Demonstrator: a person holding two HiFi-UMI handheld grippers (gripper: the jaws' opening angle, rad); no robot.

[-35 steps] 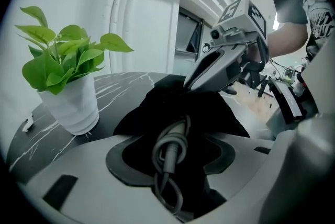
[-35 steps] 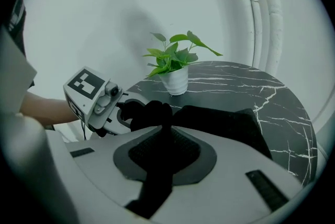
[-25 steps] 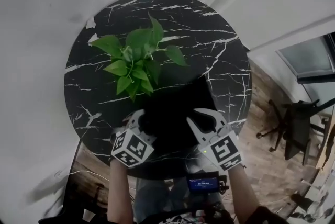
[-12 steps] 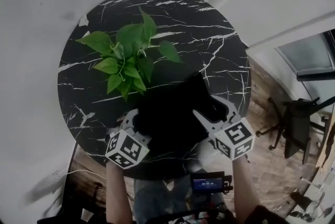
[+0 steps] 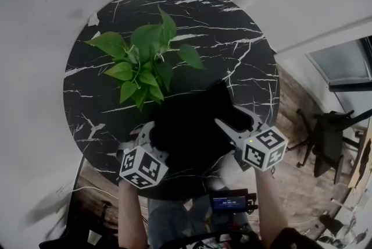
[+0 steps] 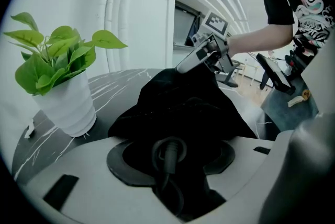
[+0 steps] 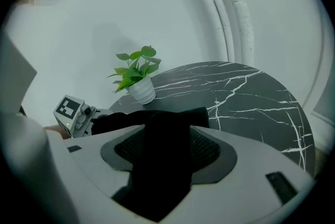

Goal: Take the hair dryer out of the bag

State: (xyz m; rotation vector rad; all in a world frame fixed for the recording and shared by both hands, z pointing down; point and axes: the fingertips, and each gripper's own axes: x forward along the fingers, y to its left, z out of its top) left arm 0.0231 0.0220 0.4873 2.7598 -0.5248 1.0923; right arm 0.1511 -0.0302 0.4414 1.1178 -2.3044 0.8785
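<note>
A black cloth bag [image 5: 186, 131] lies on the near half of the round black marble table [image 5: 232, 38]. My left gripper [image 5: 152, 136] is shut on the bag's left end. In the left gripper view a grey cord end [image 6: 167, 154] sticks out of the dark cloth between the left gripper's [image 6: 170, 157] jaws. My right gripper [image 5: 235, 120] is at the bag's right edge. Its jaws have just been opening, and a fold of the bag [image 7: 162, 165] lies loose between the right gripper's [image 7: 167, 152] pads. The hair dryer's body is hidden.
A green plant [image 5: 142, 64] in a white pot [image 6: 65, 105] stands just behind the bag, left of centre. The table's front edge is right below both grippers. An office chair [image 5: 325, 143] stands on the wood floor at the right. A small screen [image 5: 226, 202] hangs at my waist.
My right gripper has moved right, rolled, and opened from shut. The bag's far right corner now stands up in a peak. The left gripper has stayed put.
</note>
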